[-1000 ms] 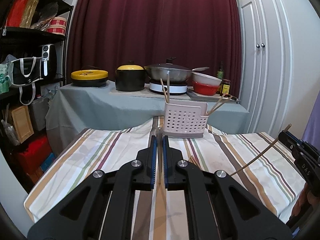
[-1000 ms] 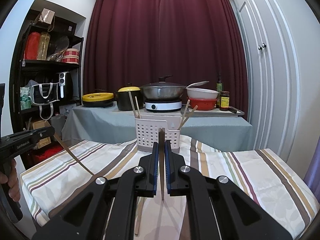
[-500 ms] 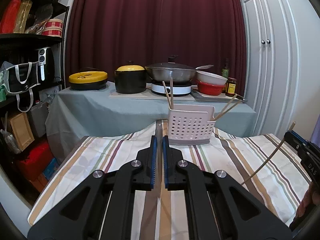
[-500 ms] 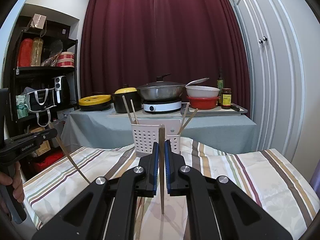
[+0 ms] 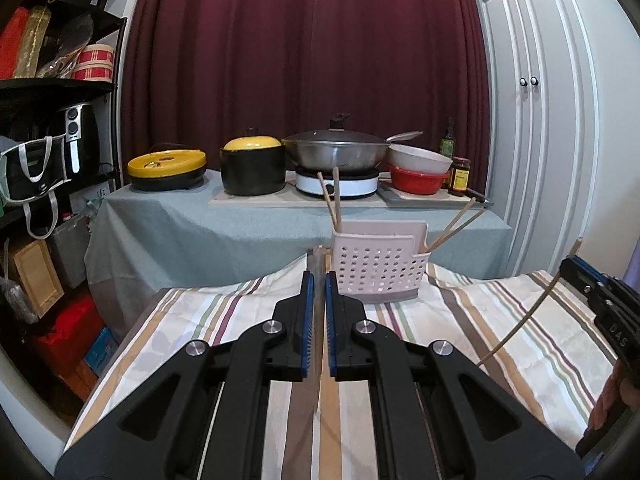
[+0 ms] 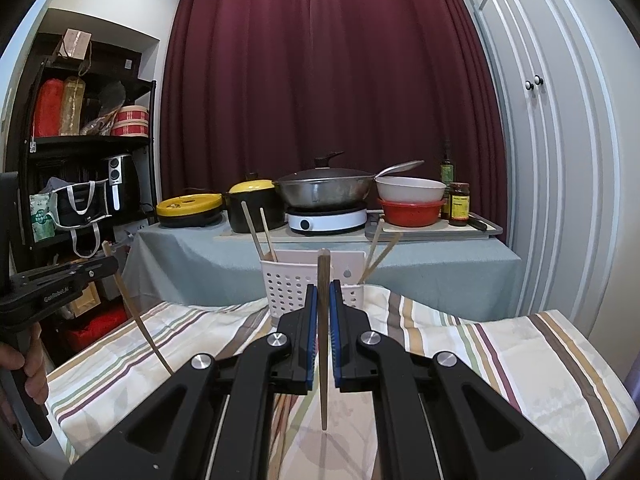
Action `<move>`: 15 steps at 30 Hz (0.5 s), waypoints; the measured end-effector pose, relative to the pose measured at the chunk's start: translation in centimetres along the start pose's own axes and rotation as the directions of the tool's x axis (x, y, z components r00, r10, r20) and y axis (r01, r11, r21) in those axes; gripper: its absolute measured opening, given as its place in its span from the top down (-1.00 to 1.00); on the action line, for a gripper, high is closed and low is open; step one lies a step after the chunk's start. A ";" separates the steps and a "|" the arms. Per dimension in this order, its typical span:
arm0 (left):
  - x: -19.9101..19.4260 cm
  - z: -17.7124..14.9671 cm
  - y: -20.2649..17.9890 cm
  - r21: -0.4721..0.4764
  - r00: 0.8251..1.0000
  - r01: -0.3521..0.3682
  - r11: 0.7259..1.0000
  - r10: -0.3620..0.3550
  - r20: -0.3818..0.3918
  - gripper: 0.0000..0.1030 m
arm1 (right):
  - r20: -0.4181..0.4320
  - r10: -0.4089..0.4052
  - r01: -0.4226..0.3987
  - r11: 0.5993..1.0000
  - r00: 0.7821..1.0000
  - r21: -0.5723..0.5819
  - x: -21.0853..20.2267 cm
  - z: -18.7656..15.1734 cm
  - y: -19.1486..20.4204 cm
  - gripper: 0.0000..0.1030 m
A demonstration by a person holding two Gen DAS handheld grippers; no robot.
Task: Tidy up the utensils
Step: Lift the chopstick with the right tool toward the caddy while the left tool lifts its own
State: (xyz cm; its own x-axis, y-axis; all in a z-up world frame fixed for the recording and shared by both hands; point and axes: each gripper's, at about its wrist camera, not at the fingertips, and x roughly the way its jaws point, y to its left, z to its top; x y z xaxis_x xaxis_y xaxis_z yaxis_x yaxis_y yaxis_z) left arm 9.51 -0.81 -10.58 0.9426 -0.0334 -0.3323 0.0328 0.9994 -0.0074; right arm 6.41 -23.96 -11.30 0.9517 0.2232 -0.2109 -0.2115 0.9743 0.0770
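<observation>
The left claw [image 5: 319,320] has its two blue-padded jaws pressed on a thin chopstick [image 5: 319,340]. The stick stands nearly upright between the pads; its top rises a little above the jaws and its lower tip hangs just over the striped cloth. In the right wrist view this same claw [image 6: 110,266] shows at the left edge, and its chopstick [image 6: 138,316] slants down toward the cloth.

The right claw [image 6: 323,326] is also pinching a chopstick [image 6: 323,340]. This one is darker, upright, with its thick end above the jaws and its thin tip close to the cloth, which I cannot tell if it touches. In the left wrist view the right claw [image 5: 576,270] is at the right edge, with its chopstick [image 5: 528,320] tilted.

Ahead of both claws, on the surface with the striped cloth [image 5: 500,320], stands the white perforated utensil holder [image 5: 380,272]. Two chopsticks [image 5: 334,200] lean out of its left compartment and two more [image 5: 456,224] out of its right one.

Behind it is a grey-covered surface [image 5: 200,224] with a wok [image 5: 336,154], a black pot with a yellow lid [image 5: 252,166] and a red bowl [image 5: 418,178].
</observation>
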 end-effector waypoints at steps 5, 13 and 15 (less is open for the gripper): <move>0.5 2.6 -0.4 -0.004 0.999 0.040 0.999 -0.040 0.037 0.88 | 0.044 0.019 -0.018 1.000 0.999 -0.011 1.4 2.2 -0.1 0.87; 3.3 8.0 -1.7 0.019 0.989 0.084 0.996 -0.086 0.119 0.88 | 0.131 0.032 -0.029 0.999 0.991 -0.025 4.4 6.7 -0.6 0.87; 4.0 9.4 -2.2 0.027 0.985 0.093 0.995 -0.096 0.143 0.88 | 0.146 0.033 -0.029 0.999 0.989 -0.025 5.2 7.5 -0.7 0.87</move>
State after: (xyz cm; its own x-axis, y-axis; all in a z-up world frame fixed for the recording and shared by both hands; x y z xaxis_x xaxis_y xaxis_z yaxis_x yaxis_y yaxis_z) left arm 16.36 -3.15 -3.05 0.9729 -0.1295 -0.1918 0.1295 0.9915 -0.0124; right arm 13.15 -23.66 -5.12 0.9666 0.2483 -0.0639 -0.2447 0.9678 0.0589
